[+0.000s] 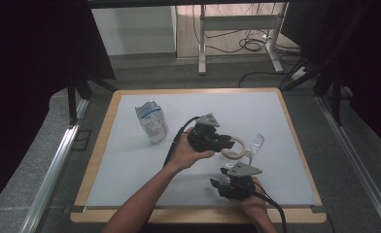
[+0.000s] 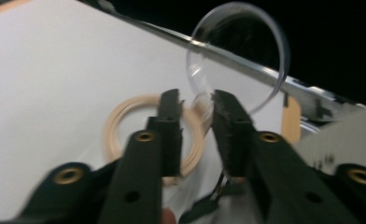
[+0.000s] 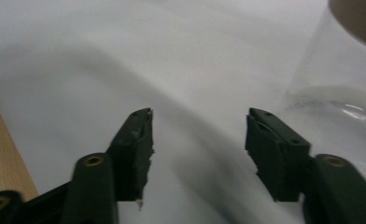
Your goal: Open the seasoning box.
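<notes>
Tape ring [image 2: 125, 135] blurred, partly hidden behind left fingers [image 2: 172, 126]; both grippers parted, empty.

I'm working in what looks like a lab or recording studio: black curtains [image 1: 28, 73] hang at both sides, metal rails [image 1: 52, 170] flank the wood-edged counter [image 1: 101, 141], and loose cables [image 1: 251, 44] lie under a desk frame [image 1: 237, 22] beyond its far edge.

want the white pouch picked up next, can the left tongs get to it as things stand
Probably yes. The left tongs sit open by the tape ring with nothing clamped, and the white pouch stands upright farther left on the table. The stretch between them looks bare, so swinging the hand left should reach it.
</notes>
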A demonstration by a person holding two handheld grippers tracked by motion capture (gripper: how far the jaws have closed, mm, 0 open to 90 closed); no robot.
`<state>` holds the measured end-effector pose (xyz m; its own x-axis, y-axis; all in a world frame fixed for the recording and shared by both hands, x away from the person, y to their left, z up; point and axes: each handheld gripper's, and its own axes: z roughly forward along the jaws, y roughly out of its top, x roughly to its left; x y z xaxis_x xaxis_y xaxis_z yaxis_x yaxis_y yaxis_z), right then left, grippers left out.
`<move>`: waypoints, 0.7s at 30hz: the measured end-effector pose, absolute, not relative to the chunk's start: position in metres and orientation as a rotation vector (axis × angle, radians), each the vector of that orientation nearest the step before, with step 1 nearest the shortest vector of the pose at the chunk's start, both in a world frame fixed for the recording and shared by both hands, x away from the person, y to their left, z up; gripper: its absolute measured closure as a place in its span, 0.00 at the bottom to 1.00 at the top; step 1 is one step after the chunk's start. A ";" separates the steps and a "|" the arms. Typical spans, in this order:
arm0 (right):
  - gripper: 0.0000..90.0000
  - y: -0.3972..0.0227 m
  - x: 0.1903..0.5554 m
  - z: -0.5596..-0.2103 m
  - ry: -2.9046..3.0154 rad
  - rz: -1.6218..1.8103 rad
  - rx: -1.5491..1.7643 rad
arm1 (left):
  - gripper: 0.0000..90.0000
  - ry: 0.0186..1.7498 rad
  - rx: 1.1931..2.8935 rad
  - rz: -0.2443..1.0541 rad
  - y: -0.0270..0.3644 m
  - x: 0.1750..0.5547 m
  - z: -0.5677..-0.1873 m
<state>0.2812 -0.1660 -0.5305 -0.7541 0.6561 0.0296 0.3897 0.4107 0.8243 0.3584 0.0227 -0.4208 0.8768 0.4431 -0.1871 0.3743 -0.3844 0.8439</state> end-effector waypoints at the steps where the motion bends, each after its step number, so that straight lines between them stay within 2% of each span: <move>1: 0.40 -0.164 0.281 -0.531 2.371 1.266 0.903 | 0.68 0.602 2.003 0.103 0.031 0.356 -0.423; 2: 0.36 -0.160 0.280 -0.530 2.368 1.258 0.910 | 0.61 0.611 1.996 0.114 0.038 0.353 -0.426; 3: 0.36 -0.160 0.280 -0.530 2.368 1.258 0.910 | 0.61 0.619 1.994 0.123 0.046 0.350 -0.429; 5: 0.35 -0.159 0.280 -0.530 2.366 1.268 0.912 | 0.54 0.634 1.999 0.140 0.060 0.346 -0.436; 6: 0.34 -0.157 0.282 -0.530 2.361 1.275 0.922 | 0.47 0.650 1.993 0.148 0.067 0.343 -0.439; 9: 0.33 -0.152 0.283 -0.532 2.371 1.270 0.932 | 0.43 0.703 1.978 0.197 0.095 0.335 -0.449; 21: 0.33 -0.133 0.285 -0.530 2.383 1.250 0.912 | 0.39 0.809 1.950 0.254 0.144 0.311 -0.472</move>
